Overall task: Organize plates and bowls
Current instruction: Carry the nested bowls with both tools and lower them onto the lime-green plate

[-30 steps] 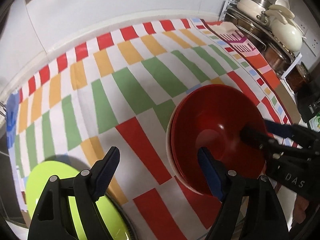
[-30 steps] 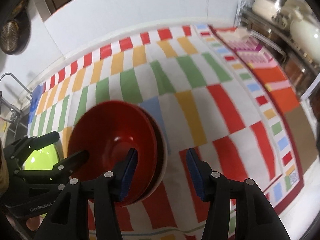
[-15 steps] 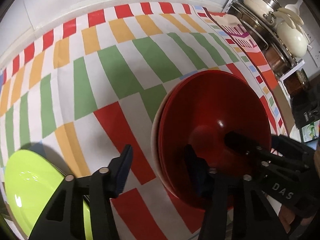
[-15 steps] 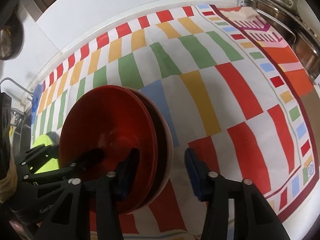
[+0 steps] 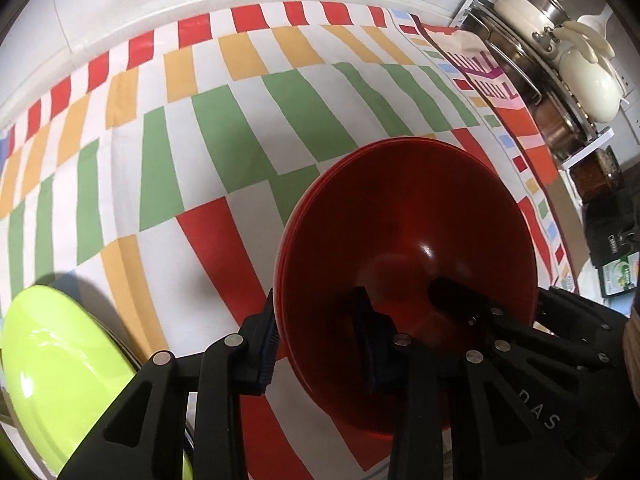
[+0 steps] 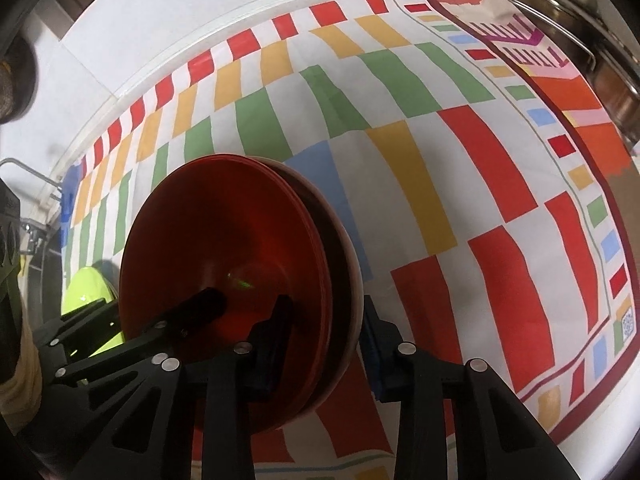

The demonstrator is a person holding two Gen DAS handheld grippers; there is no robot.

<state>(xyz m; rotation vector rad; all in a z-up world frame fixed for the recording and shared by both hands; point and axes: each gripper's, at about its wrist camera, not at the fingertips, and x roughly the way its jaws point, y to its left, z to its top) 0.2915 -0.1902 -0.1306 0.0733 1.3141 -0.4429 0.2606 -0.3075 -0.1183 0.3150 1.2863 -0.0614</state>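
Both tools, left [image 5: 316, 344] and right [image 6: 320, 340], clamp the bowls [image 5: 404, 224]; their undersides are hidden, and the plate [image 5: 48, 368] is cut off.

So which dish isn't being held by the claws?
The lime green plate, lying alone by the tablecloth's edge. The red bowls are stacked, and both the left claw and right claw straddle their rim.
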